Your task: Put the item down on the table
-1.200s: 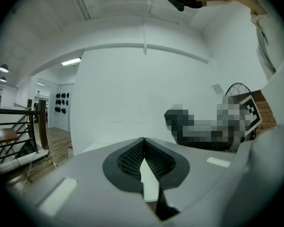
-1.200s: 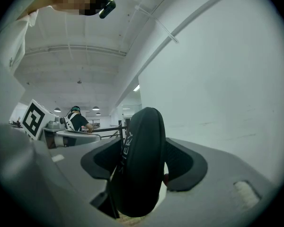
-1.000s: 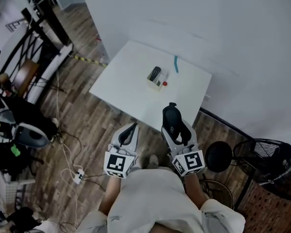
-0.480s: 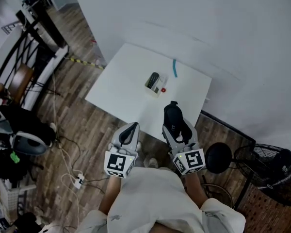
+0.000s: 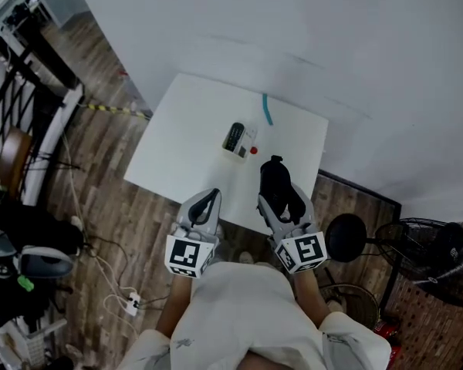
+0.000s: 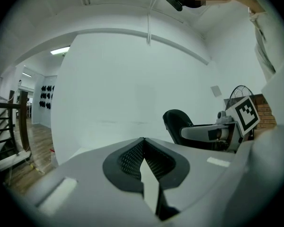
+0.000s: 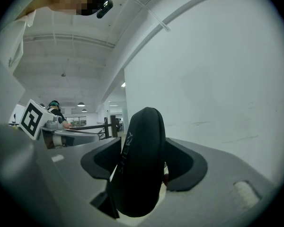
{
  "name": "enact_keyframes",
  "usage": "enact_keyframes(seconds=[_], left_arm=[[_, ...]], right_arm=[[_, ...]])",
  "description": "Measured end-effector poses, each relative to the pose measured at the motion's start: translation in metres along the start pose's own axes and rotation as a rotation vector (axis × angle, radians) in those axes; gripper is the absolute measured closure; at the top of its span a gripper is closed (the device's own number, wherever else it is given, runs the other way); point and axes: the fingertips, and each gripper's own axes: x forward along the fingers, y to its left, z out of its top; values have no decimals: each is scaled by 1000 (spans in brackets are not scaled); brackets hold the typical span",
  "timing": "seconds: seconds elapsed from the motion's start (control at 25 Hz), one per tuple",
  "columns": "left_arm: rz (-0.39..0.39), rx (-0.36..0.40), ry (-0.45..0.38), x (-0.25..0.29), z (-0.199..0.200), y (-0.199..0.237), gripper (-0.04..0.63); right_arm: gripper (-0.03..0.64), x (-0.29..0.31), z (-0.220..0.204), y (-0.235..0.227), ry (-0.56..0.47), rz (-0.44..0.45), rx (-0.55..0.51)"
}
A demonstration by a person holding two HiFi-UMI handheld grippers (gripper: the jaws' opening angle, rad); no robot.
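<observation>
At lower centre of the head view, a black item [image 5: 276,182] hangs over the bench's [image 5: 189,141] near edge, clamped between the right fingers [image 7: 189,168] and not yet set down. Beside them the left fingers [image 6: 125,161] are pressed together, empty. Lowering and release remain.

white short-sleeved shirt [image 5: 247,314]; grey grippers [image 5: 211,196] [image 5: 280,193]

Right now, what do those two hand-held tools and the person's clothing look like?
The left gripper and right gripper are matching pale grey shells tapering to two fingers lined with black textured pads. Each carries a white cube printed with black square markers at its rear. No cables show. The person wears a light short-sleeved top.
</observation>
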Motion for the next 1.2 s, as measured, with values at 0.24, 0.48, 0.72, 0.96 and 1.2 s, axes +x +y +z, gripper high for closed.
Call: enact_keyframes(seconds=[0.24,0.48,0.72,0.96,1.2], left_arm=[[-91,3,-8,27,4,27,578],[-186,-11,9,49,-1,50,578],[-274,-17,34,70,-12,63,578],[-326,-32,68,88,-28,64,578],[-369,-29,102,110,-42,51,578]], right_arm=[[336,22,2,-9,1,-99,14],[336,47,1,-7,5,-180,14],[337,62,-6,-10,24,-262,18],[337,59,-21,-21,57,-332,40],[336,53,-38,-39,88,-375,85]])
